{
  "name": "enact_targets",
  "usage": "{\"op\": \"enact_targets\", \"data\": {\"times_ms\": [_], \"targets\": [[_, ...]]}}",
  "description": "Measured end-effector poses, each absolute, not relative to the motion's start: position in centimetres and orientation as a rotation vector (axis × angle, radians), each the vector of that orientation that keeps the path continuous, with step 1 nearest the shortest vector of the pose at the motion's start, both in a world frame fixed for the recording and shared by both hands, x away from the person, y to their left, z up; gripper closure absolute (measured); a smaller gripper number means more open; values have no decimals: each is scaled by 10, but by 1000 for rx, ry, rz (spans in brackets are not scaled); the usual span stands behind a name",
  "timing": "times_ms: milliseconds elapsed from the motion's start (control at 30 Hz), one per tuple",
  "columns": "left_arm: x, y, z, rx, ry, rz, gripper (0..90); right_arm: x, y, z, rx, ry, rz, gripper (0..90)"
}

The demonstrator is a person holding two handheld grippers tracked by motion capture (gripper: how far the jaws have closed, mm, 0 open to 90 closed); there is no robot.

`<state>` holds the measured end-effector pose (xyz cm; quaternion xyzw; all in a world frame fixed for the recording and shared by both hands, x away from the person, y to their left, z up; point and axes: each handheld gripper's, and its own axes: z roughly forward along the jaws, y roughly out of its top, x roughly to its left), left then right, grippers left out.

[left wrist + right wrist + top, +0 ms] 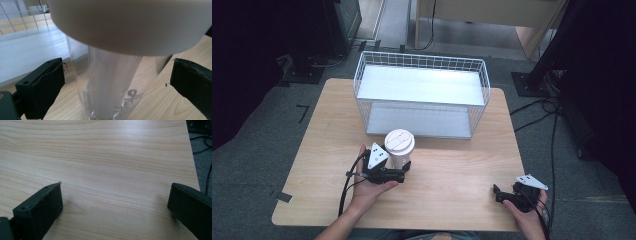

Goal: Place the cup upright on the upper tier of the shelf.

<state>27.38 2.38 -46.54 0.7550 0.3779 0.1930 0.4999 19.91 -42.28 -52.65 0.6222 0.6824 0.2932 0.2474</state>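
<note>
Clear plastic cup (399, 150) with a white lid, upright on the wooden counter (452, 175), just in front of the white wire basket (422, 95), near its front left part. Basket standing toward the far edge of the counter, two white shelves inside.

Left gripper (404, 169) held by the left hand (369, 187), up against the near side of the cup. Jaws spread, one on each side of the cup's transparent wall, apart from it on both sides in the left gripper view; cup (112, 82) standing between them, lid looming large overhead, some dark print low on the wall. Basket's lower shelf just behind the cup there.

Right gripper (497, 192) in the right hand (532, 212), well to the right of the cup, near the counter's front right corner. Jaws spread wide over bare wood (112, 170), nothing between them.
</note>
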Motion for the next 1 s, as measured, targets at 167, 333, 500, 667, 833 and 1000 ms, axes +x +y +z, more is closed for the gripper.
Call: {"op": "enact_targets", "data": {"times_ms": [167,333,500,667,833,1000], "targets": [[275,21,-467,1800,898,480,7,199,-423,-527,1696,1861,800,0],[279,18,-470,1773,917,459,7,199,-423,-527,1696,1861,799,0],[281,16,-472,1739,932,497,69,199,-423,-527,1696,1861,799,0],[284,14,-474,1733,932,497,74,199,-423,-527,1696,1861,799,0],[283,11,-473,1704,929,523,132,199,-423,-527,1697,1861,799,0],[285,9,-475,1693,918,536,136,199,-423,-527,1696,1861,799,0]]}}
